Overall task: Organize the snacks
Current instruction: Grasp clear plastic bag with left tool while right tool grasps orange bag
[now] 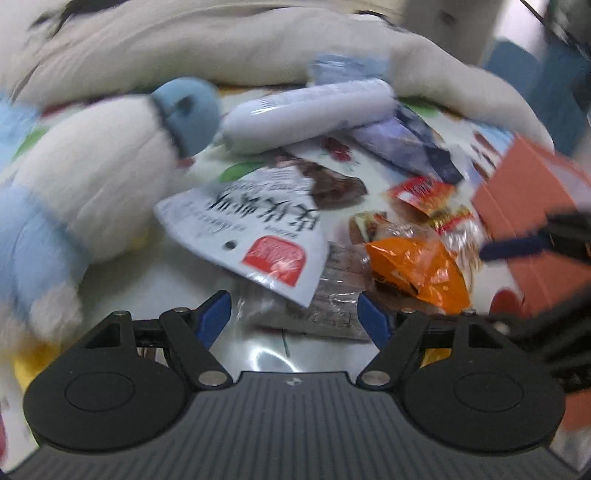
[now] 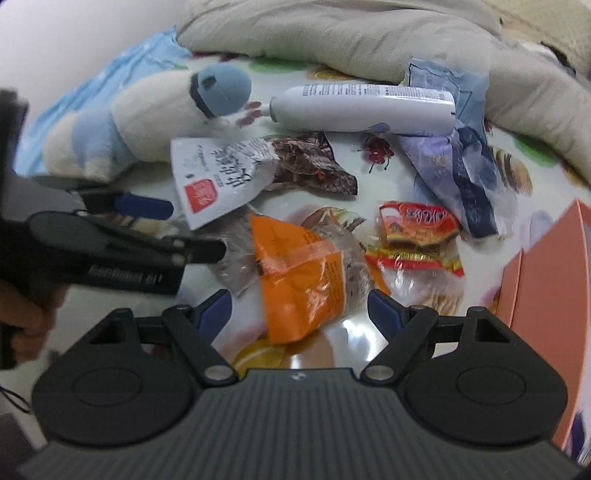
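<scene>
Snack packets lie in a pile on a patterned table. A white packet with a red label (image 1: 255, 225) (image 2: 218, 177) lies over a clear-wrapped grey snack (image 1: 328, 302). An orange packet (image 1: 417, 269) (image 2: 303, 280) lies beside a red and yellow packet (image 1: 424, 195) (image 2: 417, 229). My left gripper (image 1: 295, 314) is open and empty, its jaws either side of the clear-wrapped snack; it also shows in the right wrist view (image 2: 147, 210). My right gripper (image 2: 301, 308) is open and empty just in front of the orange packet; one blue finger (image 1: 517, 245) shows in the left wrist view.
A blue and white plush toy (image 1: 92, 192) (image 2: 147, 114) lies at the left. A white tube (image 1: 306, 114) (image 2: 362, 107) and a purple bag (image 2: 454, 166) lie at the back. An orange box (image 1: 532, 206) (image 2: 546, 306) stands at the right. A beige cushion (image 2: 332, 33) lies behind.
</scene>
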Motion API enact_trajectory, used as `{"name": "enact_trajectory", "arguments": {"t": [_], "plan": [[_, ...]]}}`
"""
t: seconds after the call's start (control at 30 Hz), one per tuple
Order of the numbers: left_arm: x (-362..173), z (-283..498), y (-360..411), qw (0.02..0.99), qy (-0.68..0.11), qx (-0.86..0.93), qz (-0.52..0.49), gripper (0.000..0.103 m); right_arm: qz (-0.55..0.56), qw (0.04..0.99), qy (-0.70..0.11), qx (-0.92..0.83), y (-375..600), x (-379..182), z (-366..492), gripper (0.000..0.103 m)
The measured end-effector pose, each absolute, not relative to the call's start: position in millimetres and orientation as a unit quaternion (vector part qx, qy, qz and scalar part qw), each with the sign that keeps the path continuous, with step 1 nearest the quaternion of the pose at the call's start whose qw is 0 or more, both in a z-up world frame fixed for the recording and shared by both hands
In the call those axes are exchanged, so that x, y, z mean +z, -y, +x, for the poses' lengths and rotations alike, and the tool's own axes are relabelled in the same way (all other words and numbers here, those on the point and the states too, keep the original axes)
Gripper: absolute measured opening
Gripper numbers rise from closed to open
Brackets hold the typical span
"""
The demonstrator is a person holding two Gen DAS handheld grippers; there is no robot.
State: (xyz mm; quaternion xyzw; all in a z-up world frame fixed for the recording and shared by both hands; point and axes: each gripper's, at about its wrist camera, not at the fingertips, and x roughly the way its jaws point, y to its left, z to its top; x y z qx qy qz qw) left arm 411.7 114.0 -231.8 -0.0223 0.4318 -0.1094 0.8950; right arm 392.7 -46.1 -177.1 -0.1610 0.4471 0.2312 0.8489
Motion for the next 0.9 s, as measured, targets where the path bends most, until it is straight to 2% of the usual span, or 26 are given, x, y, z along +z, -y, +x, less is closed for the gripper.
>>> {"name": "enact_trajectory", "arguments": {"t": [0.07, 0.2, 0.37, 0.53, 0.67, 0.9], "plan": [[-238.6, 418.4, -111.2, 0.891, -0.443, -0.101, -0.001, 0.079, -0.187, 0.846, -0.441, 0.233, 39.8, -183.3, 396.3, 0.080], [-242.8, 427.4, -121.1, 0.888, -0.445, -0.113, -0.036, 0.079, -0.223, 0.845, -0.429, 0.229, 37.2, -191.7, 402.5, 0.080], [-244.0, 432.4, -123.0, 0.890, -0.438, -0.116, -0.050, 0.077, -0.228, 0.839, -0.428, 0.246, 35.4, -199.0, 410.7, 0.072], [-243.9, 432.9, -118.9, 0.892, -0.434, -0.115, -0.054, 0.063, -0.234, 0.841, -0.425, 0.241, 33.3, -202.1, 411.3, 0.064], [-240.7, 431.9, -120.3, 0.891, -0.434, -0.111, -0.071, 0.050, -0.224, 0.847, -0.424, 0.231, 39.3, -198.5, 411.3, 0.050], [-232.2, 422.0, -117.4, 0.886, -0.440, -0.108, -0.094, 0.039, -0.165, 0.855, -0.440, 0.220, 59.6, -188.1, 401.3, 0.048]]}}
